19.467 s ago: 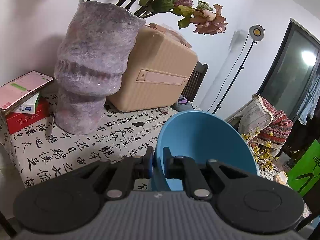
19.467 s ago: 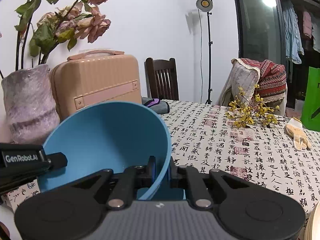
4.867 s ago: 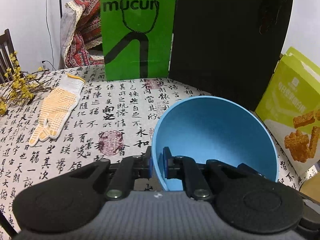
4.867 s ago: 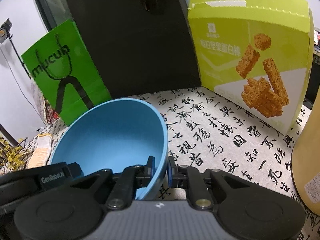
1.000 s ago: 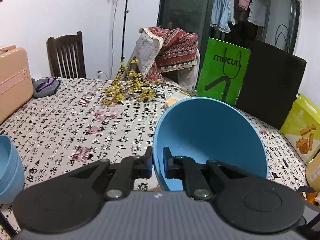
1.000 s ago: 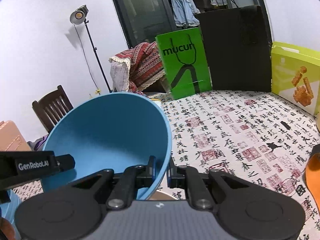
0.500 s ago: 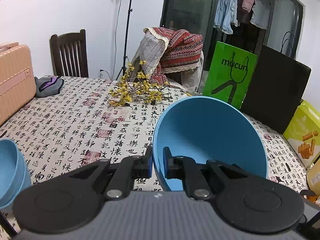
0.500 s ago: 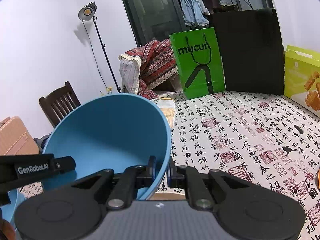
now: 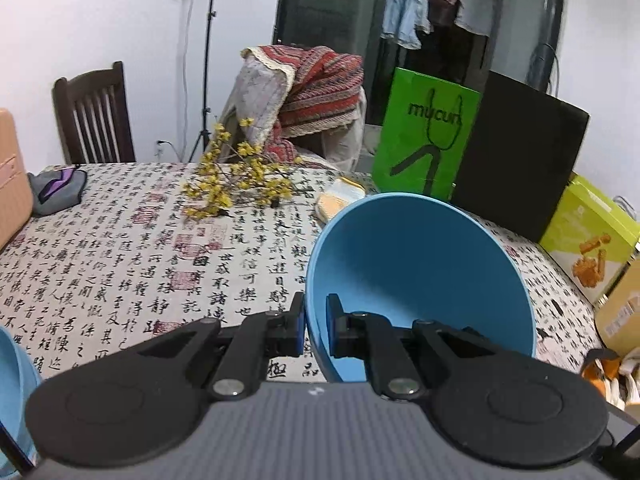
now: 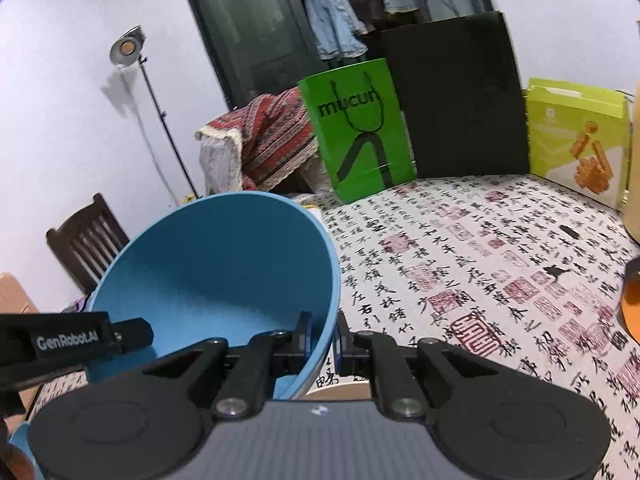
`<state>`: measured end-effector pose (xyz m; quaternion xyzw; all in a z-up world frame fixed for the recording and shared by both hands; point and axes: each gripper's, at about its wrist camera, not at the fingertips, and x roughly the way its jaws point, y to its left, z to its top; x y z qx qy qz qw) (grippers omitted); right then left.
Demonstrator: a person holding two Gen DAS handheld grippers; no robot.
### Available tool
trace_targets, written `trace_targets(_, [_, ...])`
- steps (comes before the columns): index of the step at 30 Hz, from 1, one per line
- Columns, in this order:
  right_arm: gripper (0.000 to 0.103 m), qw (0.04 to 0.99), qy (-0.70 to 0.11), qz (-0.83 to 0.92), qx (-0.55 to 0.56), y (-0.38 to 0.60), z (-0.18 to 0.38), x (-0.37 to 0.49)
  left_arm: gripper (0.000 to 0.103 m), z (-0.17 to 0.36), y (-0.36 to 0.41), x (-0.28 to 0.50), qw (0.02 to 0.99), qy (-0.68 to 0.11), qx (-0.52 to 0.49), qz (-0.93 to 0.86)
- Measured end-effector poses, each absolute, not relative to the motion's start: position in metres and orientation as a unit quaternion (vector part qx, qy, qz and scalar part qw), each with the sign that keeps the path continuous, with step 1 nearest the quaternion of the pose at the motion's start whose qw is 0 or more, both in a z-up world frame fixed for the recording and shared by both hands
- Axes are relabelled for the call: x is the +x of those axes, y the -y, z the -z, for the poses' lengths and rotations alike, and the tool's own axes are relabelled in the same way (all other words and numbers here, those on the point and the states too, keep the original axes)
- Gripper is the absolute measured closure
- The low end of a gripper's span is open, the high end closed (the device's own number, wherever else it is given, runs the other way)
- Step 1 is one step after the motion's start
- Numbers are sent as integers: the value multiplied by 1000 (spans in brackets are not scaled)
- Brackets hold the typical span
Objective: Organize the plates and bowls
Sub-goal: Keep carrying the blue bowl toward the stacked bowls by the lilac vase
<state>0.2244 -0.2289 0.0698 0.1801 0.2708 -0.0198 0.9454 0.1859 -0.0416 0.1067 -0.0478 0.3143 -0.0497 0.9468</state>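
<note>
Both tongs, left (image 9: 315, 326) and right (image 10: 321, 336), clamped on blue bowl (image 9: 420, 280) rim. Behind bowl: yellow sprigs (image 9: 236, 184), green bag (image 9: 424, 136), black bag (image 9: 520, 160). Second bowl (image 9: 14, 376) left of it.

The lower part of your blue bowl (image 9: 420, 280) is hidden behind the left tool (image 9: 315, 326). A second blue bowl (image 9: 16, 372) is cut by the left edge. The orange object (image 10: 632, 304) is cut by the right edge, so you cannot tell what it is. The small characters on the desk (image 10: 480, 260) cloth are blurred.
</note>
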Motion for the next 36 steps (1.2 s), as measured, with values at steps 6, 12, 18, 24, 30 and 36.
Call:
trace_targets(6, [93,944,-273,36,184,231,-65,215,92,-103,44,178,947,-311,-48,58])
trace_targets(12, [93,946,-281,24,161,231,-64,208,92,-102,41,168,947,-311,-70,48])
trace_targets(18, [93,948,-277,6,156,229,-68,202,92,-102,37,157,949,-305,-67,37])
trace_targets(24, [93,948,-266,-1,172,221,-71,196,92,-104,25,150,951,-302,-59,34])
trace_targets(30, [93,951,-262,-14,166,204,-75,193,92,-107,6,145,952,-297,-66,26])
trace_targets(36, [93,952,-262,-22,158,191,-77,190,92,-108,-7,142,952,-295,-75,21])
